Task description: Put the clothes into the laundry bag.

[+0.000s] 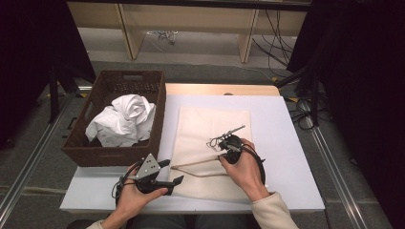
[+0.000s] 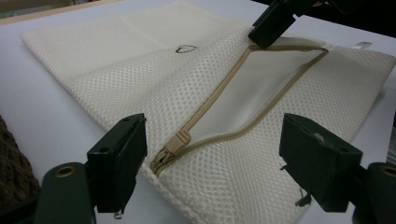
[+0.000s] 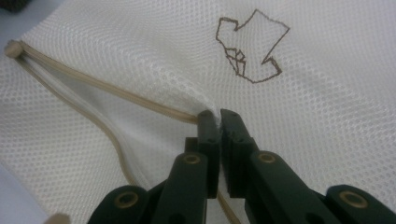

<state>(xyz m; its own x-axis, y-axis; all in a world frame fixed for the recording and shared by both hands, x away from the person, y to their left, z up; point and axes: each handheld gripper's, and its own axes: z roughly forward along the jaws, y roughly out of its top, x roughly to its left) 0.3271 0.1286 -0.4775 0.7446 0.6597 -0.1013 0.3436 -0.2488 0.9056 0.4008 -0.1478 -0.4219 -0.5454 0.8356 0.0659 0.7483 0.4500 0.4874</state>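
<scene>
Both forearms wear cream-coloured sleeves with ribbed cuffs. The left gripper [image 1: 167,172] is matt black and carries a grey three-cornered plate dotted with small screws; a black cable loops from its body. Its fingers [image 2: 116,163] are chunky dark blocks on arms with brass-ringed pivots. The right gripper [image 1: 228,145] is black too, with ridged fingers [image 3: 208,135], brass rivets and a trailing black cable.
</scene>
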